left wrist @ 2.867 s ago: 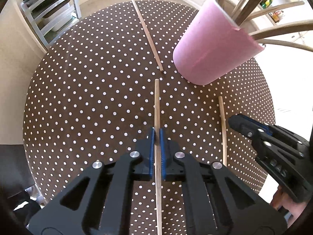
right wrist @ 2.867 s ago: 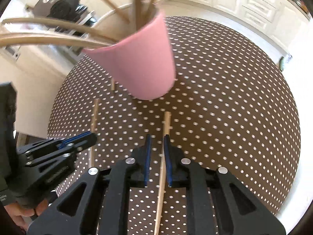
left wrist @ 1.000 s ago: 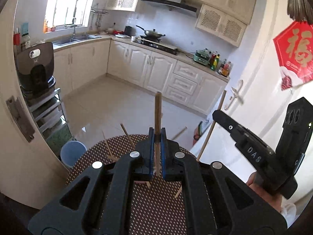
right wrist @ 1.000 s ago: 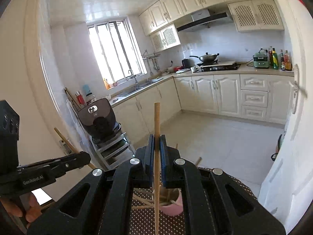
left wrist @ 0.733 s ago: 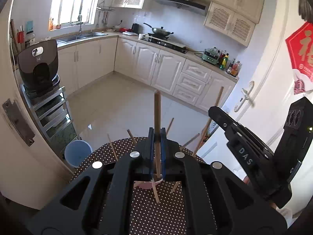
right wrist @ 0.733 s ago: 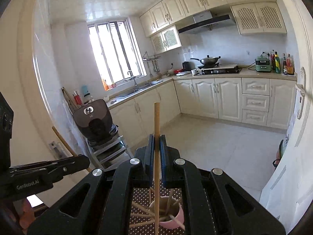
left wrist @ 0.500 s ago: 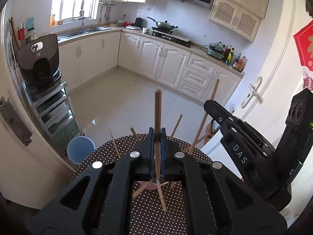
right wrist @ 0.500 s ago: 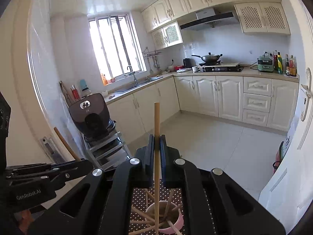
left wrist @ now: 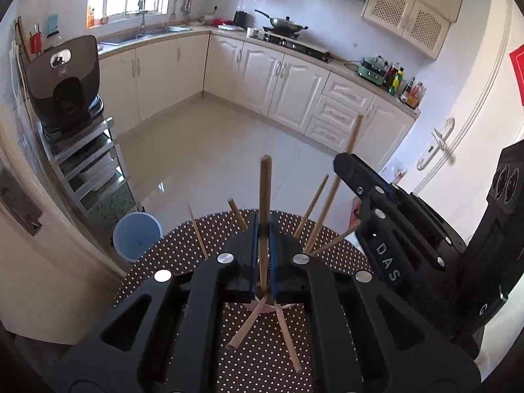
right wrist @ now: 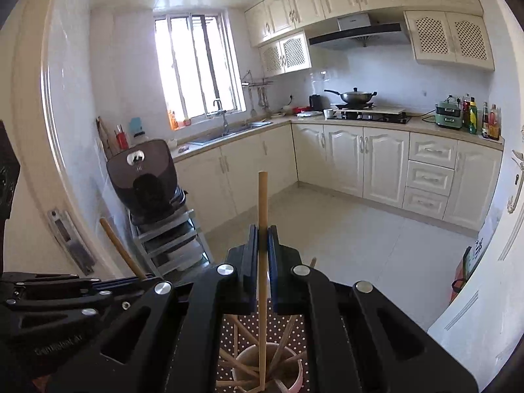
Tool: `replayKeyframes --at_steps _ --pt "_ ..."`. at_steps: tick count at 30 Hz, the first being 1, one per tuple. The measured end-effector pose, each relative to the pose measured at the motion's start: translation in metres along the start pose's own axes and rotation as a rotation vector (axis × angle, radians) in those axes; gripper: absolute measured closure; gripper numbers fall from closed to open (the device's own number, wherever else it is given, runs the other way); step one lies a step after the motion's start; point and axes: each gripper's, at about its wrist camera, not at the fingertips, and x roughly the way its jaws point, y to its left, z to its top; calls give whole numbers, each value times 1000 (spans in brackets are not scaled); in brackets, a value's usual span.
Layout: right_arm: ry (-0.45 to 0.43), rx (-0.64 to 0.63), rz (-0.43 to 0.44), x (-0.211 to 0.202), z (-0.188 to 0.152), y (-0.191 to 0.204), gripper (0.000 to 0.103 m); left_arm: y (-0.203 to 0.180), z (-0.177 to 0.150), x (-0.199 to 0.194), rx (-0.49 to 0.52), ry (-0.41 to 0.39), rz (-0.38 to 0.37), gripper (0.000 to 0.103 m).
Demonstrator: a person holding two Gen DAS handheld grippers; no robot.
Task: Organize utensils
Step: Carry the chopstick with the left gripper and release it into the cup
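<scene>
The left gripper (left wrist: 262, 242) is clamped on a chopstick (left wrist: 264, 193), its blue pads pressed to either side of the shaft, and the stick stands upright with its blunt top well above the jaws. Below that gripper, the pink cup (left wrist: 265, 306) shows only as a sliver of rim between the black arms, with loose-leaning sticks (left wrist: 244, 327) fanning out of it toward the camera and others (left wrist: 314, 206) poking up behind the jaws. The cup sits on the dotted brown table (left wrist: 196, 252); where on the tabletop cannot be judged, as the gripper hides most of it. The right gripper (right wrist: 260, 239) is likewise closed on a second chopstick (right wrist: 262, 203), held upright, and its lower end reaches down inside the cup (right wrist: 294, 383), resting by the near inner wall among several other slanted sticks. In the left view the right gripper (left wrist: 366, 180) appears at the right, just beside the cup, its stick (left wrist: 340, 177) rising at a slant. In the right view the left gripper (right wrist: 131, 286) lies at the left with its stick (right wrist: 118, 245) angled up.
</scene>
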Motion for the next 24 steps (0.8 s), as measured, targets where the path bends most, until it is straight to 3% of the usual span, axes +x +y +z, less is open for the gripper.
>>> replayKeyframes --at_steps 24 --pt "224 -32 -33 -7 -60 9 96 -7 -36 29 22 147 -7 97"
